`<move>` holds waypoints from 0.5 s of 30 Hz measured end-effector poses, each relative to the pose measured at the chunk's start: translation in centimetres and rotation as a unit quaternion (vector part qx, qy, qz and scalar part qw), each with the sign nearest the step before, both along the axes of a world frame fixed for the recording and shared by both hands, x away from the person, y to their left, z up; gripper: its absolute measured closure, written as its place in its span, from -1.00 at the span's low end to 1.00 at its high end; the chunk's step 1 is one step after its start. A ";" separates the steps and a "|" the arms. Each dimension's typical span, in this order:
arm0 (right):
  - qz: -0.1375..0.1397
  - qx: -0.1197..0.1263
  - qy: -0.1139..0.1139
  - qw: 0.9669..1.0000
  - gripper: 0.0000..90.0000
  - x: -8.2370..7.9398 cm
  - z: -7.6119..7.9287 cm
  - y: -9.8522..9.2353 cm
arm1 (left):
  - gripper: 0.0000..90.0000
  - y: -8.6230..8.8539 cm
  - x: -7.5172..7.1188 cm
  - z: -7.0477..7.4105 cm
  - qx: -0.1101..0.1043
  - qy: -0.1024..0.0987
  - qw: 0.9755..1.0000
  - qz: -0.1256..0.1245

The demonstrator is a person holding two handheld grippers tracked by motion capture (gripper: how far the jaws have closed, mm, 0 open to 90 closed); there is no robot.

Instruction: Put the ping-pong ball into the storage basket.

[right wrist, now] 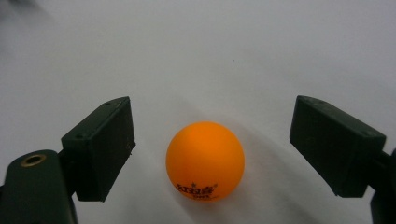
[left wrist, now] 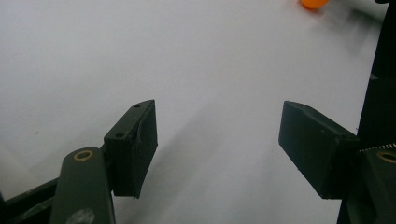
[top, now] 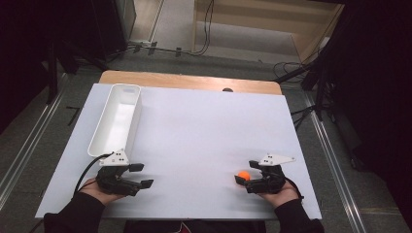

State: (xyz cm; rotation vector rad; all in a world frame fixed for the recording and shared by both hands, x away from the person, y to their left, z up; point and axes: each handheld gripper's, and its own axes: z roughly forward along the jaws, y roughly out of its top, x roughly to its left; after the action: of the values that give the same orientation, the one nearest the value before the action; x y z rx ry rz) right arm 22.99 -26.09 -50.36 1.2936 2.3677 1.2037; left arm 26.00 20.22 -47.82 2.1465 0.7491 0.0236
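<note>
Orange ball sits on the worktop between my right tongs' wide-open jaws, untouched; my left tongs gape empty.

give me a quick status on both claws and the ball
Left claw open, empty, over bare table. Right claw open, orange ball sitting between its jaws, not gripped yet. White bin far left on the table; nothing in the way.
</note>
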 end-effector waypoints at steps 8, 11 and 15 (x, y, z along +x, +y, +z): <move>0.005 -0.009 0.008 1.000 -0.72 -0.1 -0.7 0.1 | -0.36 0.0 0.0 0.0 0.001 -0.001 1.000 -0.002; 0.006 -0.014 0.013 1.000 -0.72 -0.2 -0.8 0.1 | -0.36 0.0 0.0 0.0 0.001 -0.001 1.000 -0.002; 0.009 -0.022 0.018 1.000 -0.72 -0.3 -1.0 0.2 | -0.36 0.0 0.0 0.0 0.001 -0.001 1.000 -0.002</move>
State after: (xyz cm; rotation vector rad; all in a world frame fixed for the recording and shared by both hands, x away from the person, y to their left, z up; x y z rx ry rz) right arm 22.73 -25.85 -51.41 1.2929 2.4215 1.1366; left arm 25.96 20.22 -47.82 2.1499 0.7443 0.0246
